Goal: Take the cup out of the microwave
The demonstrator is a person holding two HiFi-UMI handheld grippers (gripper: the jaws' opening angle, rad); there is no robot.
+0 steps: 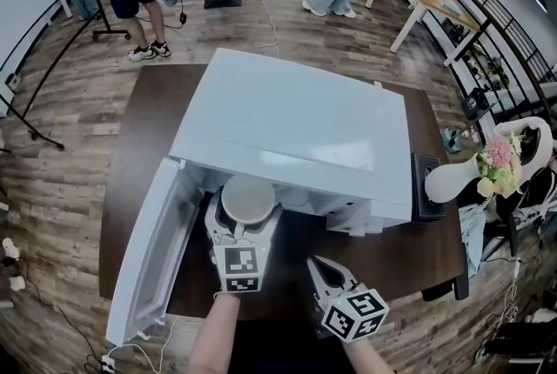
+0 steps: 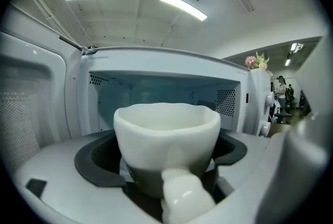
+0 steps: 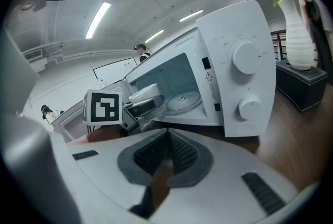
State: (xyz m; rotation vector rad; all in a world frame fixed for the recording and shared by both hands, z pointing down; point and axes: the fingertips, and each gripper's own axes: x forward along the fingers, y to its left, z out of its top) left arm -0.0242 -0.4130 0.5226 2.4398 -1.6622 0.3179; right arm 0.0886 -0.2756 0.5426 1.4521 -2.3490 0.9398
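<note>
Cup [image 1: 248, 197] is gripped in the left tool [image 1: 247, 214], right at the open mouth of the microwave [image 1: 296, 133]. Looks like it just needs pulling clear. Right tool [image 3: 166, 152] is pinched closed, empty, alongside.

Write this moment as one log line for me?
left gripper: shut on cup | cup: at microwave opening | door: open | right gripper: shut, empty

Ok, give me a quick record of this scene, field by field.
microwave: white, on the brown table
door: swung open on the left
cup: white, held at the opening, off the glass turntable
left gripper: shut on the cup
right gripper: shut, empty, in front of the microwave
beside microwave: white vase with flowers
</note>
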